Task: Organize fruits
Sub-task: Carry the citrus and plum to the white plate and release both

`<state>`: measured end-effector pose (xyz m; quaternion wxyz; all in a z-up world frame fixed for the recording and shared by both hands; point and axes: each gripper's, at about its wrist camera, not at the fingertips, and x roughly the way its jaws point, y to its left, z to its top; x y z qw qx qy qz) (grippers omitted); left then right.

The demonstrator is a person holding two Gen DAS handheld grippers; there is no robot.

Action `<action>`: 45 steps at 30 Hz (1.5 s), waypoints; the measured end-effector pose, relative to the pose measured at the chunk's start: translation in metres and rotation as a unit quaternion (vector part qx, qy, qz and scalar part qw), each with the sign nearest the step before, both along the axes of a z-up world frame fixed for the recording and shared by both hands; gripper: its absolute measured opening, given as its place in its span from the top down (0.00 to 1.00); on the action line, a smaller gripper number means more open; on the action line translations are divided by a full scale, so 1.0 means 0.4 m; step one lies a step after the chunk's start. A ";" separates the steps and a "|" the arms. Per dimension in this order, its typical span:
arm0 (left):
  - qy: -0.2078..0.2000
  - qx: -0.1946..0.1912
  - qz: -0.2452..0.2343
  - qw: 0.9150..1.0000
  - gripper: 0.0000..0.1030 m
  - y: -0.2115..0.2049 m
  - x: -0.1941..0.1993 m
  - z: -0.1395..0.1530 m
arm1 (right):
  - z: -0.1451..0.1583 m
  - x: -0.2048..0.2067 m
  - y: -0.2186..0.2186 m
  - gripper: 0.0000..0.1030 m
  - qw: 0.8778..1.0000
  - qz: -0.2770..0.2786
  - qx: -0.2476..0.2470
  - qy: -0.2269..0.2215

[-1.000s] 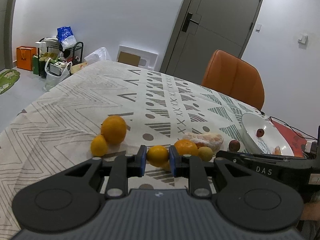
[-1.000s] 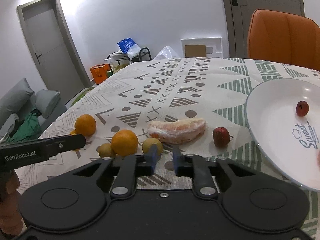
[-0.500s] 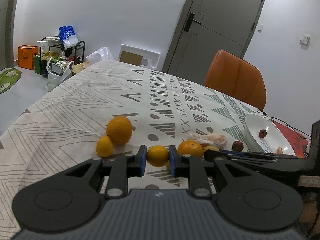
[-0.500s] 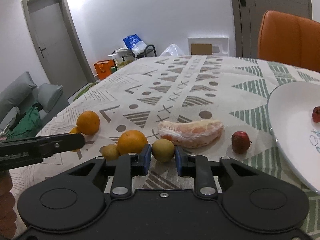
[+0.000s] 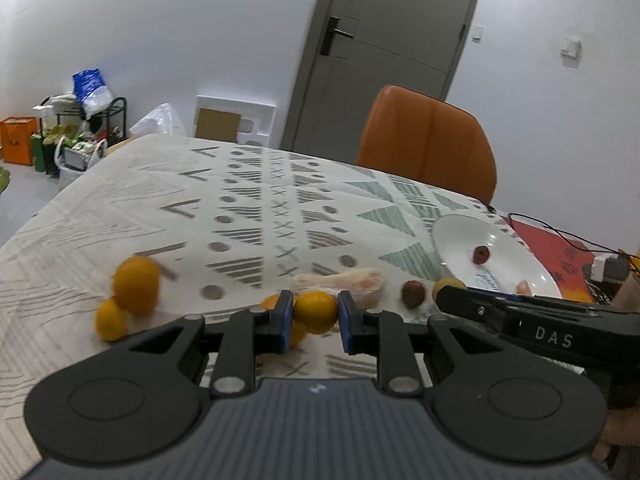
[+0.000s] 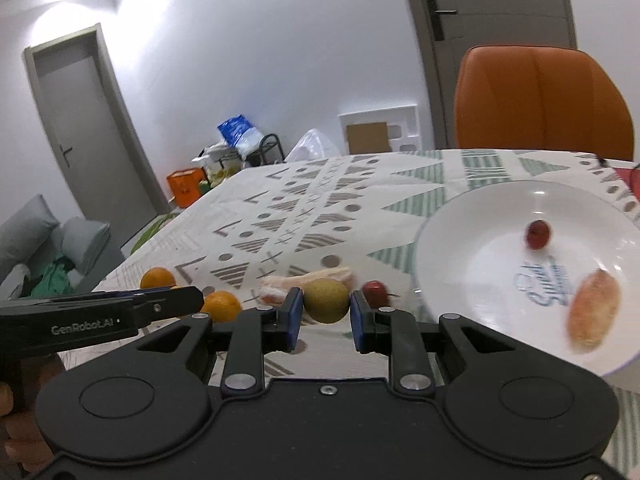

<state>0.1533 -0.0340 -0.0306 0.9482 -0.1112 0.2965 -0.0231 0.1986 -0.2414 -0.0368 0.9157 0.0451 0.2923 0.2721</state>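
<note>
- The left gripper [image 5: 315, 315] pinches a small round yellow-orange citrus fruit [image 5: 316, 312] above the patterned tablecloth [image 5: 256, 216].
- The right gripper [image 6: 326, 307] clamps a round greenish-brown fruit [image 6: 326, 300] — just beside the white ceramic plate [image 6: 472, 240].

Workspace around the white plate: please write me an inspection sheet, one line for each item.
Surface: table under a patterned cloth.
Job's things: white plate holds a small red fruit and a peeled citrus piece; oranges, another peeled piece and a red fruit lie on the cloth.
Clutter: nothing seen on the table.
Grippers: left gripper shut on a small yellow citrus; right gripper shut on a greenish-brown fruit.
Cables: black cable beside the plate.
Surroundings: orange chair, grey door, bags by the wall.
</note>
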 end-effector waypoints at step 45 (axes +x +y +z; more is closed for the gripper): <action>0.005 0.063 -0.126 0.990 0.76 -0.402 0.174 0.026 | -0.009 -0.053 -0.360 0.72 0.987 -0.144 0.072 -0.013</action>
